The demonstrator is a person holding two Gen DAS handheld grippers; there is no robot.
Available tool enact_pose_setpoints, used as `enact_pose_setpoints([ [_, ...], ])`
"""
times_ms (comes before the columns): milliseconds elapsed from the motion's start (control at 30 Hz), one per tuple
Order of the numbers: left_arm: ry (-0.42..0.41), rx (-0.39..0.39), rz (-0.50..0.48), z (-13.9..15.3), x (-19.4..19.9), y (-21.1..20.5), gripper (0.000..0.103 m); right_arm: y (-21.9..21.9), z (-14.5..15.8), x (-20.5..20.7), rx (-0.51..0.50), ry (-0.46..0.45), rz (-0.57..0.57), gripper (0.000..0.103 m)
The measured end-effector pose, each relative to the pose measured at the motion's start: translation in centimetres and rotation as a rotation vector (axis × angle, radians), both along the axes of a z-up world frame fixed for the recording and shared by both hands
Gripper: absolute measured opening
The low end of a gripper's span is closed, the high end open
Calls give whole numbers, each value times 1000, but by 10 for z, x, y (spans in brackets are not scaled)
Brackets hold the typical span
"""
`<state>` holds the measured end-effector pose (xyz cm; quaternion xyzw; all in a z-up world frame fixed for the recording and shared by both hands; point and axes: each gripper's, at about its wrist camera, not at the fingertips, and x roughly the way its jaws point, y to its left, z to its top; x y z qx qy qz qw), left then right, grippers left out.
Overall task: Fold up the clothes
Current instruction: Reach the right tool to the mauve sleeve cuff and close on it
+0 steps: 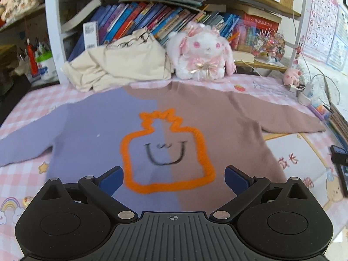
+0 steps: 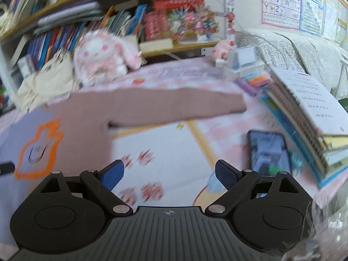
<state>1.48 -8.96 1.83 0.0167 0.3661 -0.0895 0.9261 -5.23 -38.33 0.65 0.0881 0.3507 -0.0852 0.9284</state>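
A sweater [image 1: 113,128], half lilac and half brown, lies flat on the pink bed cover [image 1: 28,100] with both sleeves spread out. An orange bottle outline with a smiling face [image 1: 165,150] is on its chest. My left gripper [image 1: 174,179] is open and empty, held above the sweater's lower hem. In the right wrist view the sweater's brown sleeve [image 2: 174,104] stretches to the right. My right gripper [image 2: 169,175] is open and empty, above the bed cover [image 2: 174,148] to the right of the sweater body.
A cream garment [image 1: 121,63] and a white plush rabbit [image 1: 202,52] sit at the back under a bookshelf [image 1: 152,19]. A phone [image 2: 268,152] and stacked notebooks [image 2: 304,113] lie on the right. A charger with cables [image 1: 306,91] is at the back right.
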Motion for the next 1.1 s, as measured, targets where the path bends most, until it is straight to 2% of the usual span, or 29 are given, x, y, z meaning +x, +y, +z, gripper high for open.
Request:
enact_pose_setpoints([
  [167,-47,84,51,4,-15,-30,101,-47,-3,28,51,7,12,91],
  [367,-25,141,216,4,-44,-29,101,-94,-7,72,90,28,37,89],
  [467,4,163,295,2,-59,-24,101,-115,-14,96,136,69,39,87],
  [500,13,170,320,2,-63,-22,101,-122,-17,104,153,84,40,80],
  [567,25,178,370,3,-72,-19,101,-136,-22,120,187,114,41,61],
  [667,36,192,417,2,-83,-16,101,-152,-35,135,199,155,-2,49],
  [867,60,214,461,1,-93,-16,101,-175,-49,148,238,169,-50,43],
  [1100,69,252,420,-1,-91,-25,101,-186,-51,153,240,150,-75,40],
])
